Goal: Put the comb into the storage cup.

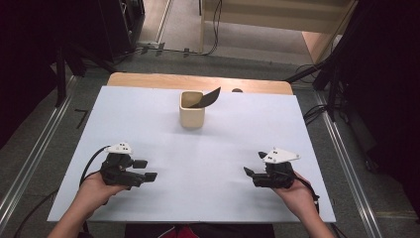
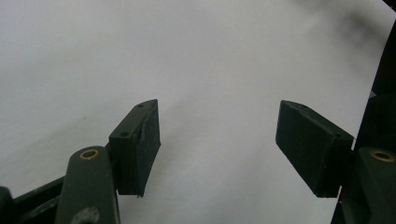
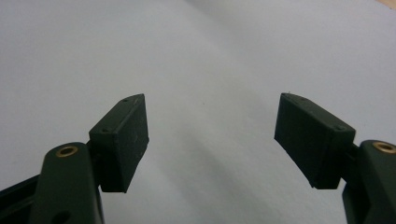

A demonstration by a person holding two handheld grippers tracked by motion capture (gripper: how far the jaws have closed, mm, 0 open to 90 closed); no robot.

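Upper centre of the high view, a cream cup (image 1: pixel 191 115) (a dark flat piece (image 1: pixel 207 98) leaning out of it) stands on the white surface (image 1: pixel 237 139). Lower left, the left gripper (image 1: pixel 145 169) has fingers wide; lower right, the right gripper (image 1: pixel 254 163) likewise, both holding nothing.

Stood on grey floor (image 1: pixel 29 144), white-topped counter (image 1: pixel 148 114) with a wooden far edge; ran along both sides, metal rails (image 1: pixel 346 158); lay beyond, cables (image 1: pixel 216 29).

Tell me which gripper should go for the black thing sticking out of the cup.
Right, narrowly. The black piece leans out over the cup's right rim, toward the right gripper. Both it and the left gripper are open, empty, similarly far.
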